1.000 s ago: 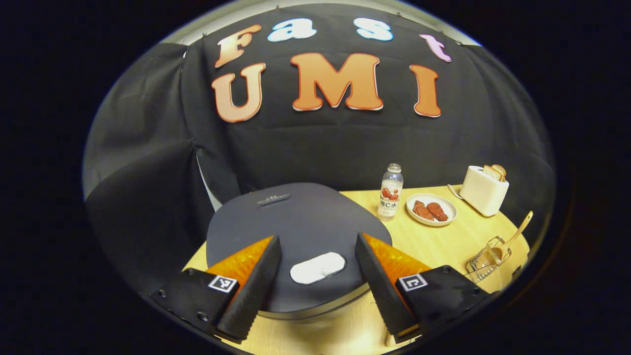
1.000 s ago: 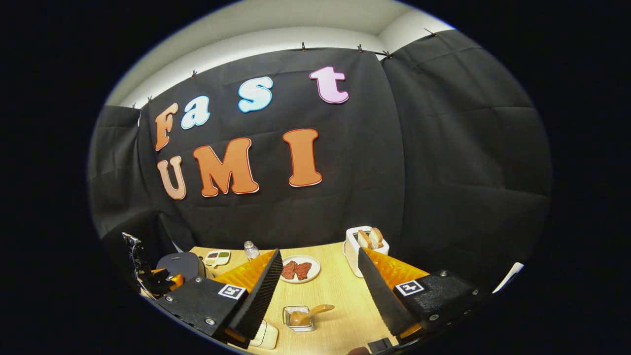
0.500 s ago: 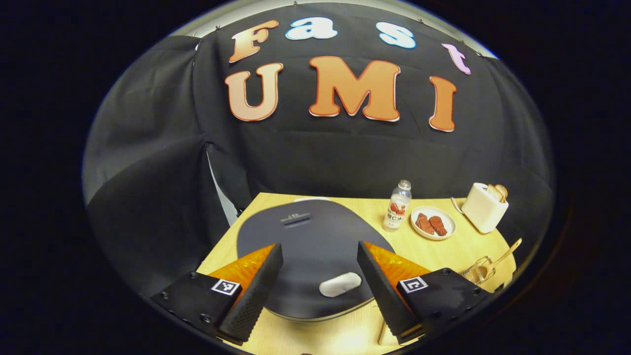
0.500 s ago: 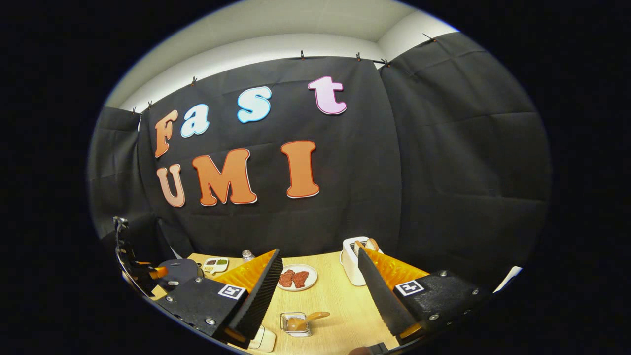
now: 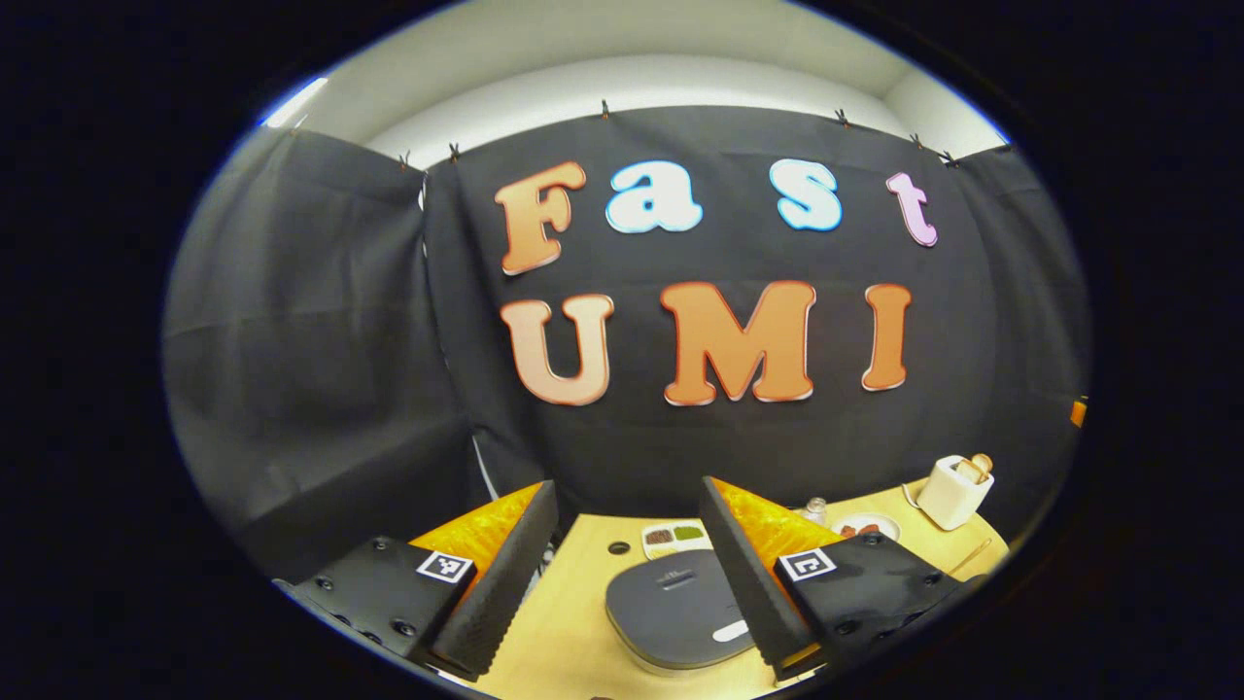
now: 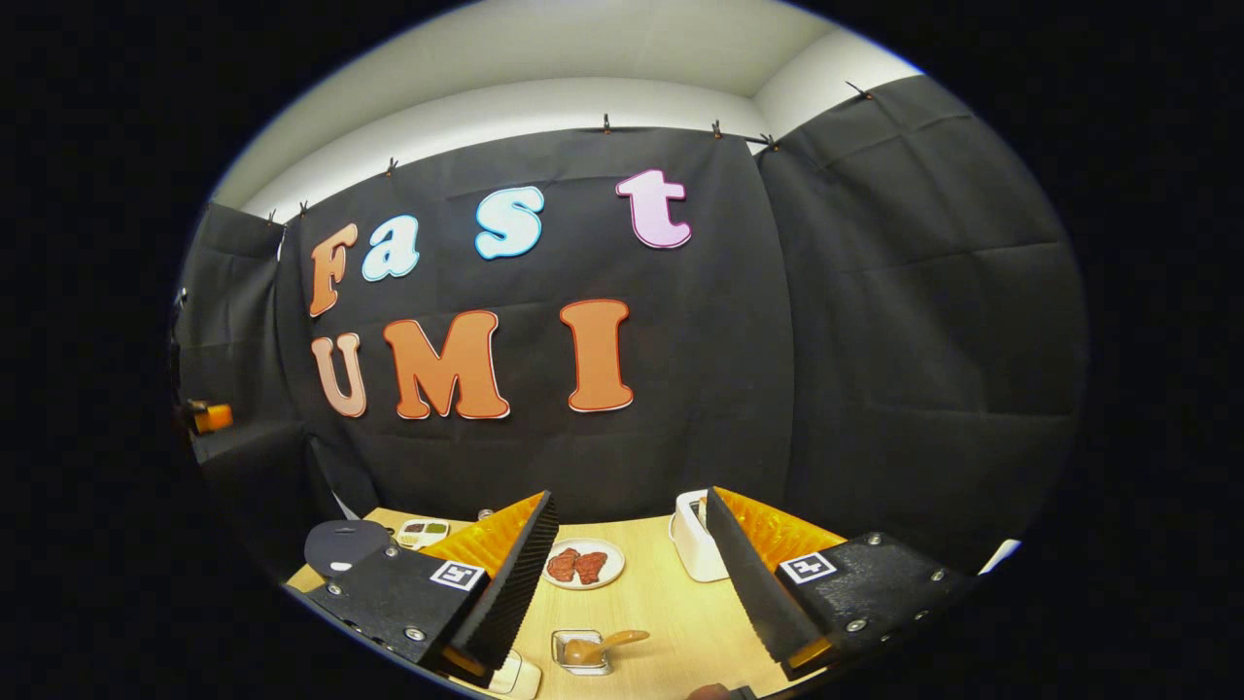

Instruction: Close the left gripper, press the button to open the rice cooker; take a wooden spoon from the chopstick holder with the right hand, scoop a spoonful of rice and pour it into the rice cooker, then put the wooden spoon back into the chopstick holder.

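Hanging high above the tabletop point(image 5: 573, 622), the left gripper point(image 5: 627, 578) has its fingers spread wide with nothing between them, and down between the fingertips sits the rice cooker point(image 5: 675, 612), dark lid shut, its pale button point(image 5: 731, 631) at about 5 o'clock on the lid. Behind the cooker at 12 o'clock lies a small divided dish point(image 5: 675, 536); out toward 2 o'clock stand a bottle point(image 5: 814, 509), a plate of reddish food point(image 5: 863, 529) and a white toaster point(image 5: 952, 491). Over in the right gripper view, the right gripper point(image 6: 630, 583) is also spread wide and empty, well above the tabletop. Low between its fingers stands the clear chopstick holder point(image 6: 581, 651) with the wooden spoon point(image 6: 603, 644) resting in it, handle tipped toward 3 o'clock. The plate sits beyond the holder at 12 o'clock, the toaster at 1 o'clock, and the cooker far off at 10 o'clock.
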Tool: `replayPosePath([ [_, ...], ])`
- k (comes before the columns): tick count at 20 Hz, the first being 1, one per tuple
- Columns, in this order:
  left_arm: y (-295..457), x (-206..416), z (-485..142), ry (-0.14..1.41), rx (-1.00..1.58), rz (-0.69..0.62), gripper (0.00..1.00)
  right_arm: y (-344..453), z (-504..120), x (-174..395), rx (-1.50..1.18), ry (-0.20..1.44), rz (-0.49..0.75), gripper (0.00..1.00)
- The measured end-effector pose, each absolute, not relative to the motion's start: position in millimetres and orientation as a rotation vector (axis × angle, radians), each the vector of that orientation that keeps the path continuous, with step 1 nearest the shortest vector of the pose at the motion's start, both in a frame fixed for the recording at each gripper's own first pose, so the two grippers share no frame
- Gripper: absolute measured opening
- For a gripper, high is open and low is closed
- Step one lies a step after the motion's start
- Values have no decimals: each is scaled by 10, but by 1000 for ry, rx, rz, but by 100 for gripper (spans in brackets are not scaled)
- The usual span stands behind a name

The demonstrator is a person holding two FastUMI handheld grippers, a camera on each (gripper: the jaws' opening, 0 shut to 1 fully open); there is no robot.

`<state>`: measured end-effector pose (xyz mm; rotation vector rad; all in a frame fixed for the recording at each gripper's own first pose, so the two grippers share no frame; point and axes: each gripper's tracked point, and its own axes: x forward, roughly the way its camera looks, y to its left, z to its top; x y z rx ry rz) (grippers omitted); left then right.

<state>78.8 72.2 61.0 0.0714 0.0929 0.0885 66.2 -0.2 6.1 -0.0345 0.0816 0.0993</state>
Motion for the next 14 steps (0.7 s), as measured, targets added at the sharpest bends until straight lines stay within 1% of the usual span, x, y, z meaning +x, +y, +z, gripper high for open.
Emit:
replayPosePath([
  [3, 706, 553, 1007, 21, 14, 66, 98, 75, 220, 650, -48, 52, 110, 95],
  [5, 769, 507, 1136, -15, 7, 66, 99, 104, 279, 648, -39, 34, 117, 95],
  [8, 829, 444, 1141, -28, 13, 86, 100, 108, 240, 643, -24, 44, 123, 95],
  [14, 775, 484, 1120, -35, 11, 68, 100, 55, 212, 628, -17, 53, 113, 95],
])
